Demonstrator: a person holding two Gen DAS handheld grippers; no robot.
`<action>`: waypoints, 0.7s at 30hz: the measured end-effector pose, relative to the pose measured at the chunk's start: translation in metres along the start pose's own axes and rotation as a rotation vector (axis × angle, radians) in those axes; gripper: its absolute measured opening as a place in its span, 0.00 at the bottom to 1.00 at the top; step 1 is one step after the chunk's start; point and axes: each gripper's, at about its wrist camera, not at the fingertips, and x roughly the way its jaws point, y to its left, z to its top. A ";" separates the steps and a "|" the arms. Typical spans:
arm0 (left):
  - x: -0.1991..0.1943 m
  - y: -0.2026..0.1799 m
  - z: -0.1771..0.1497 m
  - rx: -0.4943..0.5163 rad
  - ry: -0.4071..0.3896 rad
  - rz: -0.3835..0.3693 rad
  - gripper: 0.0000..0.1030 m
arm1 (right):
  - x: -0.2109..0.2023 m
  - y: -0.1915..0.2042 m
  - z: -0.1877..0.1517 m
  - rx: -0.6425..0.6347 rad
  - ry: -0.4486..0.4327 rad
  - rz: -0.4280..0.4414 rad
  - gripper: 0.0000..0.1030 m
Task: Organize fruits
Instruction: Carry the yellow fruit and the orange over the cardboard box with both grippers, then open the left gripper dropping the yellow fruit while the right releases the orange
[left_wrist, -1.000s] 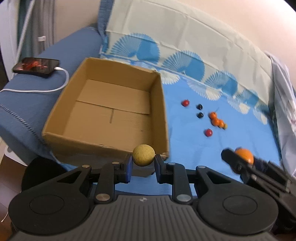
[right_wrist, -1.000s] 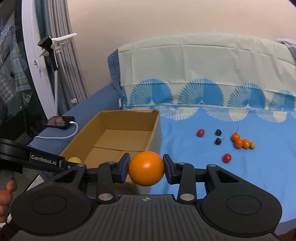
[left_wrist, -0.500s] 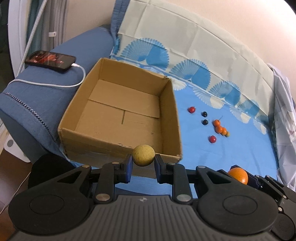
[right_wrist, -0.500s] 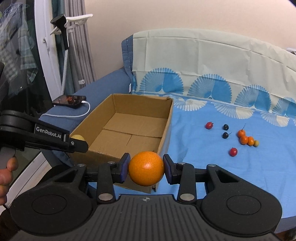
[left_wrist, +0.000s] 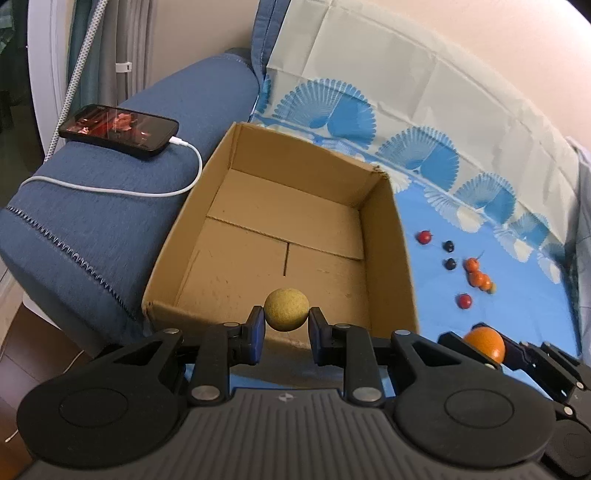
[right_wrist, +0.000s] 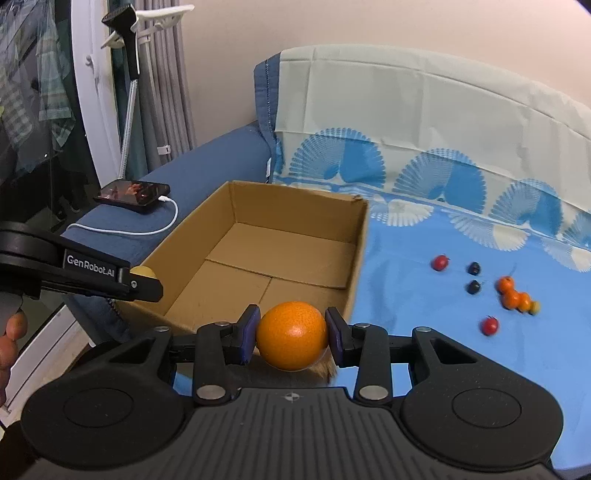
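Note:
My left gripper (left_wrist: 286, 328) is shut on a small yellow fruit (left_wrist: 286, 308), held just above the near wall of an open cardboard box (left_wrist: 391, 236). The box floor is bare. My right gripper (right_wrist: 291, 334) is shut on an orange (right_wrist: 291, 334), near the box's (right_wrist: 360, 243) front right corner. That orange (left_wrist: 485, 342) also shows at the lower right of the left wrist view. The left gripper (right_wrist: 142, 282) reaches in from the left of the right wrist view, with the yellow fruit (right_wrist: 144, 271) peeking above it.
Small red (right_wrist: 440, 262), dark (right_wrist: 474, 268) and orange fruits (right_wrist: 514, 296) lie scattered on the blue patterned sheet (right_wrist: 424, 314) right of the box. A phone (left_wrist: 119, 129) on a white cable (left_wrist: 110, 189) rests on the blue sofa arm (left_wrist: 92, 229) left of the box. A person's fingers (right_wrist: 11, 343) show at the left edge.
Both grippers have moved towards the box with their fruits still gripped; the box now looks larger and its floor is more in view. The right gripper sits closer to the box's front corner.

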 end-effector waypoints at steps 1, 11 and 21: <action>0.007 0.000 0.003 0.002 0.006 0.004 0.27 | 0.009 0.001 0.002 -0.005 0.006 0.002 0.39; 0.085 0.013 0.022 0.047 0.095 0.095 0.27 | 0.092 0.008 0.002 -0.071 0.121 -0.011 0.39; 0.145 0.019 0.022 0.113 0.188 0.158 0.27 | 0.145 0.010 -0.014 -0.140 0.200 -0.027 0.39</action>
